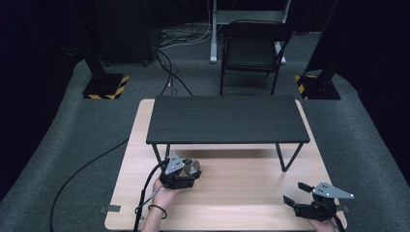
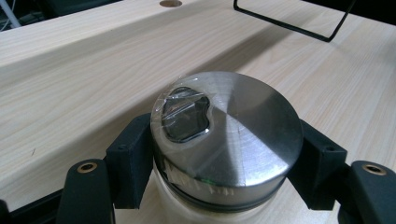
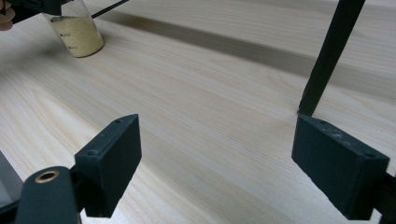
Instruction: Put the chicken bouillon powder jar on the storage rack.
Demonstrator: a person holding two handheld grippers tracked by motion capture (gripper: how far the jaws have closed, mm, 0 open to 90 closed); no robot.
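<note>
A clear jar with a round steel lid (image 2: pixel 227 130) stands on the wooden table (image 1: pixel 232 193); pale yellow grains fill its lower part (image 3: pixel 78 36). The lid has a shaped opening covered with clear film (image 2: pixel 186 114). My left gripper (image 1: pixel 188 175) is shut on the jar (image 1: pixel 192 167), a black pad pressed to each side just under the lid. In the left gripper view the pads (image 2: pixel 130 161) flank the lid. My right gripper (image 1: pixel 296 193) is at the table's front right corner, open, with nothing between its pads (image 3: pixel 112 161).
A low black shelf (image 1: pixel 227 118) on thin wire legs (image 1: pixel 286 157) stands across the back half of the table; one leg (image 3: pixel 329 56) rises just beyond my right gripper. Behind the table are a black folding chair (image 1: pixel 251 50), floor cables and stand bases.
</note>
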